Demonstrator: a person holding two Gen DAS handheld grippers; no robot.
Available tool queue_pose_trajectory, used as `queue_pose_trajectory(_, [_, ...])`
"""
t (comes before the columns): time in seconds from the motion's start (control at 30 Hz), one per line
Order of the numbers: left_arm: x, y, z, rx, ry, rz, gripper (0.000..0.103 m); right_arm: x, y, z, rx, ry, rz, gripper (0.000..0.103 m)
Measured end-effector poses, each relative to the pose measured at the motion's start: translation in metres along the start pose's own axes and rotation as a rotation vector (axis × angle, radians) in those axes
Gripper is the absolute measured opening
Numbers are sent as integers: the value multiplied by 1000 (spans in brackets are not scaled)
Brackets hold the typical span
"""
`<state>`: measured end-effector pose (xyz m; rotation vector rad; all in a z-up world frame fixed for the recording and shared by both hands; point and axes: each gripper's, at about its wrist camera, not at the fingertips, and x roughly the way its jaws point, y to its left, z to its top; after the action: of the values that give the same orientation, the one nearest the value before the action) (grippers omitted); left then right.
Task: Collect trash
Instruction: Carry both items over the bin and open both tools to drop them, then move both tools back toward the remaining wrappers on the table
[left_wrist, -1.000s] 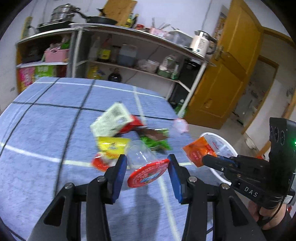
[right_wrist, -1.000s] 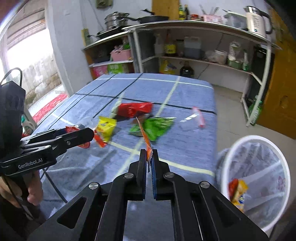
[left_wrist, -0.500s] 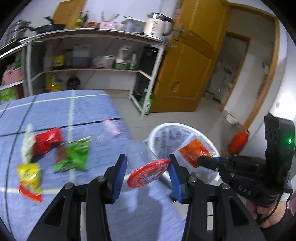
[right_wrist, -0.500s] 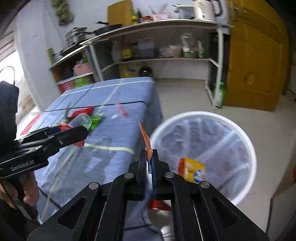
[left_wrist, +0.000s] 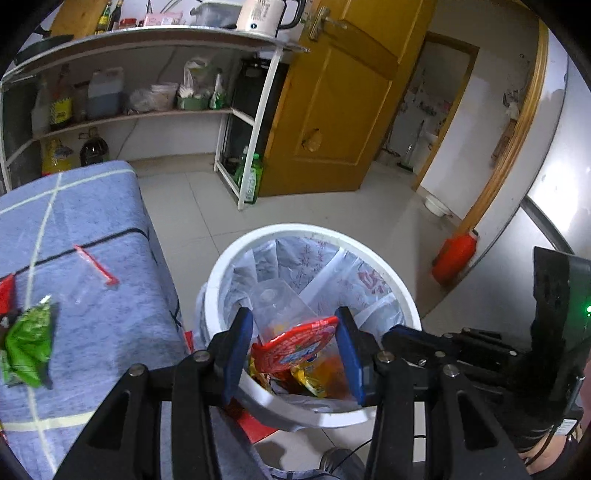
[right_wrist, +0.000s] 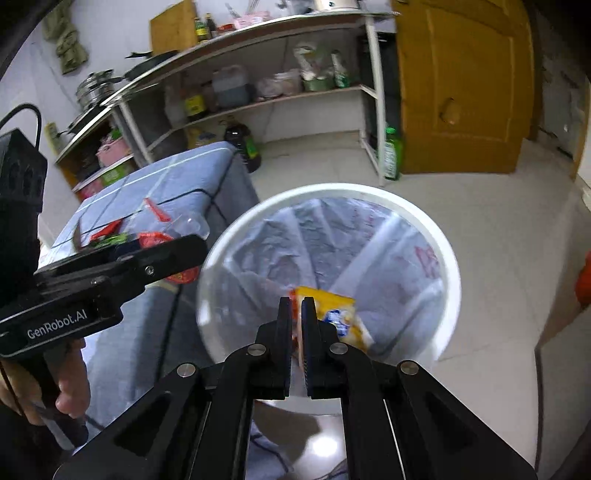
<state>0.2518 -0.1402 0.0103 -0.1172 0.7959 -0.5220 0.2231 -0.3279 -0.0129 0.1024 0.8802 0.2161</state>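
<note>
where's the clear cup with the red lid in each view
Left wrist: clear cup with the red lid sits low centre, between the left gripper fingers, over the white bin.
Right wrist: cup at left, poking past the left gripper's tip.
Shared landmark: the white bin.

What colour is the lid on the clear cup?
Red, with a blue-and-white label, on the cup lid; clearest in the left wrist view.

Left wrist view: looks forward and down along its tongs (left_wrist: 293, 349), close above the white bin (left_wrist: 236, 258), tabletop (left_wrist: 92, 206) to its left. Right wrist view: same downward tilt, near over the bin (right_wrist: 448, 258) from the other side. Both share bin, tabletop corner, shelving (right_wrist: 280, 99), yellow door (left_wrist: 332, 110).
</note>
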Motion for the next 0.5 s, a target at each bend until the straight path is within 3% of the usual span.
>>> queue_pose_trajectory(0.2, [16,0,-1,-19,41,-12,53,-6,-9,0,27,-17,-12,9])
queue_pose_trajectory(0.33, [15,3,-1,-25,37,-15,57,-12,-6,2,23,-39,2,17])
queue_pose_trajectory(0.5, [4,7,1,-38,15,-21,57,-17,4,4,13,-55,28,18])
